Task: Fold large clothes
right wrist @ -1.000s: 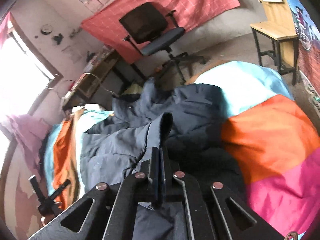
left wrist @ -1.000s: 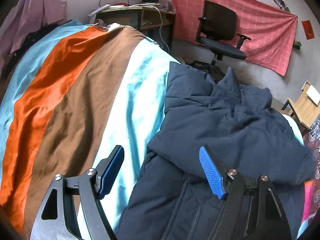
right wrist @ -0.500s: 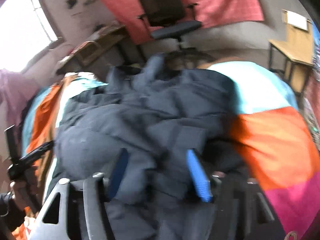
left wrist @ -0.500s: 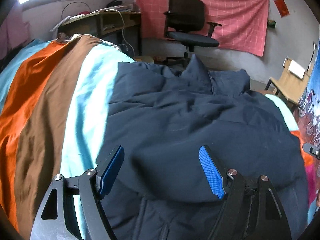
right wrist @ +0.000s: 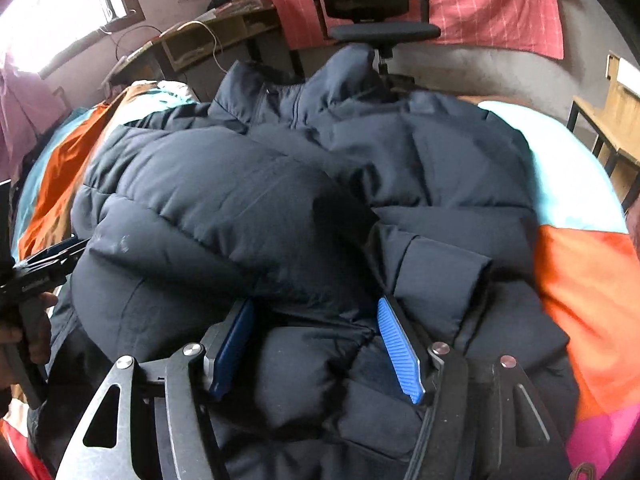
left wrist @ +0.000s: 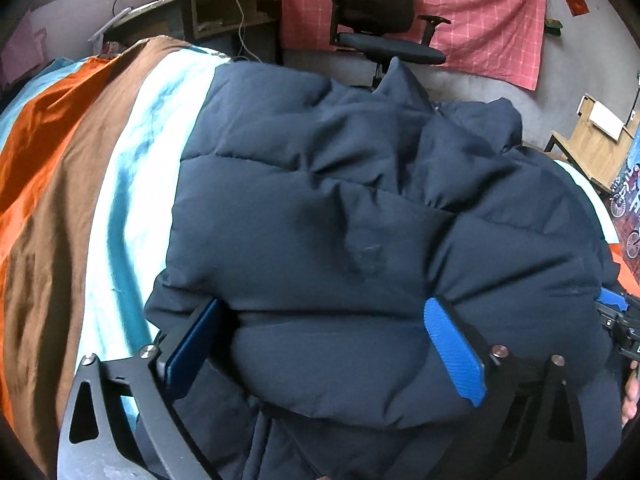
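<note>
A dark navy puffer jacket [left wrist: 320, 208] lies bunched on a bed with a striped cover [left wrist: 120, 168]. My left gripper [left wrist: 322, 304] sits low on the jacket's near edge. Its jaws are opening wide, and a puffy fold bulges between the blue pads [left wrist: 454, 354]. My right gripper [right wrist: 316, 303] stands open over the jacket [right wrist: 248, 208] beside a folded-in sleeve cuff [right wrist: 440, 276], with a padded roll between its fingers [right wrist: 400, 348]. Each view catches the other gripper at its edge: the right gripper [left wrist: 616, 320] and the left gripper [right wrist: 40, 268] in a hand [right wrist: 24, 336].
Beyond the bed stand a black office chair [left wrist: 380, 28], a cluttered wooden desk [left wrist: 208, 12] with a white cable, and a pink checked cloth on the wall [left wrist: 480, 8]. A wooden chair [left wrist: 592, 148] is at the right. Orange and pink cover [right wrist: 592, 300] lies right of the jacket.
Both grippers came down onto the jacket. The right gripper, shut on a lifted fold a second ago, opened and let it go. The left jaws spread wider.
</note>
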